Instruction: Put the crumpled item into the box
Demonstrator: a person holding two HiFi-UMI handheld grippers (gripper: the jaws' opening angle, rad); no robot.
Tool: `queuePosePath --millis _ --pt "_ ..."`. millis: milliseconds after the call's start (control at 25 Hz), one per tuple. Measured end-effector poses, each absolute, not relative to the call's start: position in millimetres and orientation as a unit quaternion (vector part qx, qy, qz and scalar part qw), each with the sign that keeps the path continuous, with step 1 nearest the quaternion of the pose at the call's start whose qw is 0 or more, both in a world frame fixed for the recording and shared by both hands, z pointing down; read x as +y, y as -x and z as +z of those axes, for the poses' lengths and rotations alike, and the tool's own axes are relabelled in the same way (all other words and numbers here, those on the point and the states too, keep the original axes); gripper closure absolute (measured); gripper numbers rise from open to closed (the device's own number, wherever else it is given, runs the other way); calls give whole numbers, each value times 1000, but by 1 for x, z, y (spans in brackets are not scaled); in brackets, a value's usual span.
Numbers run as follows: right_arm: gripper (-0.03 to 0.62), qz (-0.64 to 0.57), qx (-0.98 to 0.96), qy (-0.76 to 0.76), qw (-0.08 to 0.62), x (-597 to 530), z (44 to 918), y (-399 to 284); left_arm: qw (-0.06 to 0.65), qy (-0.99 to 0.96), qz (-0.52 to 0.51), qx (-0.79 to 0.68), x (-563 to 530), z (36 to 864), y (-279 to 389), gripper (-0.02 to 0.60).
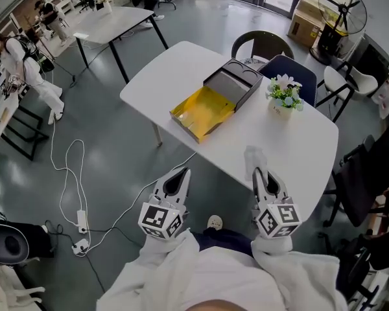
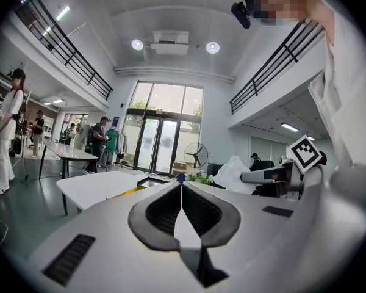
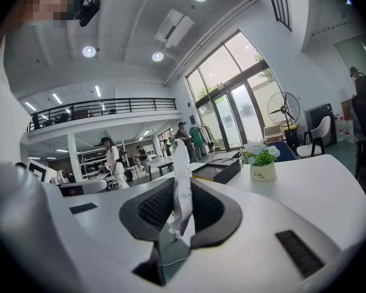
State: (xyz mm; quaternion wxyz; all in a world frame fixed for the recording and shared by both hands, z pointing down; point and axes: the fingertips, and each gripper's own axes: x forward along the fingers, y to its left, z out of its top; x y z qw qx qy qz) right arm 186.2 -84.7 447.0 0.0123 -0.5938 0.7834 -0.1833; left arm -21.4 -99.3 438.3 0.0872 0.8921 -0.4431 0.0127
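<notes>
Since the right gripper [image 3: 180,195] pinches only a narrow fold of the crumpled white sheet [image 3: 182,174] (paper or thin plastic, I cannot tell which), the likeliest failure is the sheet sliding out of the jaws on the way across the desk [image 1: 282,149]. A quick swing could shake it loose, and so light a thing might drift off the desk edge to the floor. The open box [image 1: 244,100] lies well apart from the grippers, toward the far side of the desk, with the potted flowers [image 1: 284,96] just beside it on the right. A reach that drifts right could knock the pot. Released too high or too early, the sheet could land on the yellow lid half instead of the dark tray.

In the right gripper view the jaws are clenched on the sheet: it stands upright between the pads, most of it above them and a ragged tail hanging below. The left gripper [image 2: 182,207] has its jaws pressed together on nothing, hovering off the near desk edge.
</notes>
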Motion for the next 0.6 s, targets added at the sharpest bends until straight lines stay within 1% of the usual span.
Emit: queuePosePath --millis 600 --pt "513 -208 794 571 0 -90 460 -171 105 -884 31 -455 -93 452 28 563"
